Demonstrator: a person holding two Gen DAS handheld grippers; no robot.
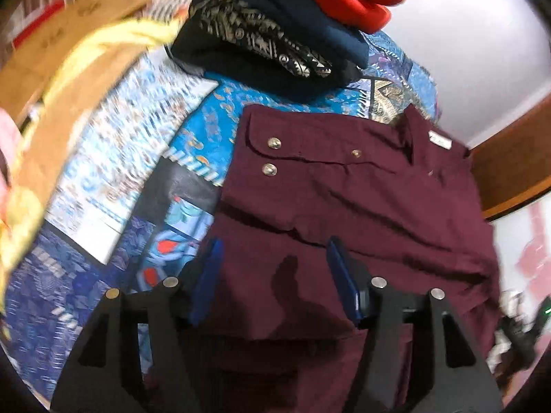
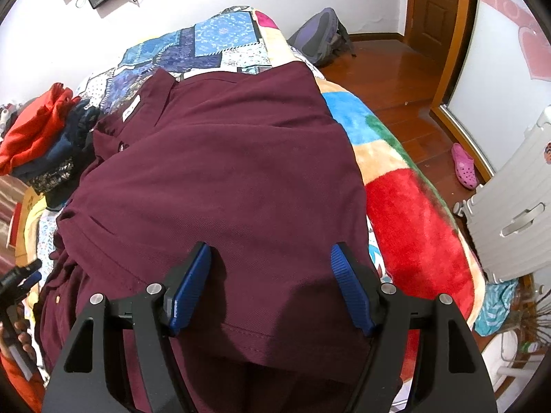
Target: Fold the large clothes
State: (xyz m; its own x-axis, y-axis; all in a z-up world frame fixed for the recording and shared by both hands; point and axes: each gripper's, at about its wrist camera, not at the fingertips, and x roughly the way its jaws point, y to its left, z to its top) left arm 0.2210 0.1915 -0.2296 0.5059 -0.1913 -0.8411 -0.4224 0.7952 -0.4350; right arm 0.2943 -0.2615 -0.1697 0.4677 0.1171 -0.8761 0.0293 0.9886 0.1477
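Note:
A large maroon garment (image 1: 344, 199) with metal snap buttons lies spread on the patchwork bed; it also fills the right wrist view (image 2: 220, 179), collar with a white label at the far left. My left gripper (image 1: 275, 244) is open and empty, hovering over the garment's near part. My right gripper (image 2: 272, 251) is open and empty, above the garment's near hem. The left gripper also shows at the left edge of the right wrist view (image 2: 20, 275).
A stack of folded clothes, red on top of navy and black patterned (image 1: 275, 34), sits at the bed's far side; it also shows in the right wrist view (image 2: 41, 144). A colourful fleece blanket (image 2: 413, 206) covers the bed's right edge. Wooden floor, backpack (image 2: 320, 38), pink shoe and white suitcase (image 2: 516, 206) lie beyond.

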